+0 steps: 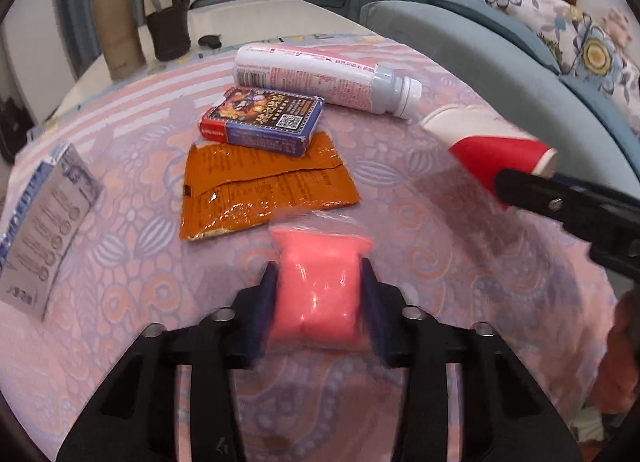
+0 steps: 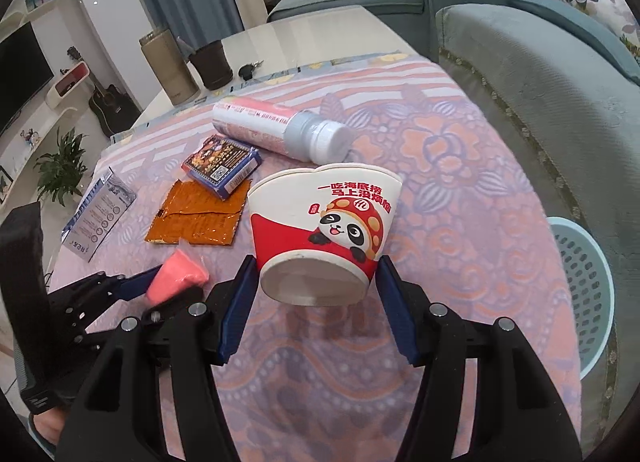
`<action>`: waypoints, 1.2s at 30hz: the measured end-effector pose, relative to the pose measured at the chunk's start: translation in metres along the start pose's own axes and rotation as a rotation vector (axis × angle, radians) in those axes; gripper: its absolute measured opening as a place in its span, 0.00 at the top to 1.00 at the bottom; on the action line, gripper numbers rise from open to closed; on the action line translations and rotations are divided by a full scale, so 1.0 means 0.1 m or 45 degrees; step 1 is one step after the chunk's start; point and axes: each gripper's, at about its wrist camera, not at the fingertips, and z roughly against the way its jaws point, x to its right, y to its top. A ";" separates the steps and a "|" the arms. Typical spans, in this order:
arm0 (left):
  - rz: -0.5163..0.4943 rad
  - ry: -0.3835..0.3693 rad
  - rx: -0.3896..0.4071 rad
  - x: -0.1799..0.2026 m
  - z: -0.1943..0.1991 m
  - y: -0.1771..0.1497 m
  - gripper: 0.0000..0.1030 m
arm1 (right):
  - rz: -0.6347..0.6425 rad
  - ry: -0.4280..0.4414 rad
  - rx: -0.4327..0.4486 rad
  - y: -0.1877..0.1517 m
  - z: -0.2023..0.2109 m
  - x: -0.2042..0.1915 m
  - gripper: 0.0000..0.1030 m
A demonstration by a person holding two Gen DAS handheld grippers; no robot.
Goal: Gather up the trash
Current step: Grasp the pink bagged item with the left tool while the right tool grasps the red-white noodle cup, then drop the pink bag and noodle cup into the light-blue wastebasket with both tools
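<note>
Carry step: left gripper [image 1: 320, 294] clamps pink pouch [image 1: 318, 286], right gripper [image 2: 316, 282] clamps paper cup [image 2: 320, 230], both lifted. Next, prob swing right to blue basket [image 2: 588, 286] beside table & drop.

Both wrist views close above table [image 1: 132, 246], seemingly facing sofa [image 2: 520, 110]

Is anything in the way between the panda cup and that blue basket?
Nothing visible blocks it. The right tongs hold the panda cup lifted over the patterned cloth, and the blue basket sits off the table's right edge beside the sofa. Only bare cloth lies between them; the other trash lies to the left.
</note>
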 end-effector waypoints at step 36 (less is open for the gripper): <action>-0.317 -0.484 0.146 2.79 -0.33 0.91 0.66 | -0.562 -0.404 0.209 -0.57 0.80 2.73 0.45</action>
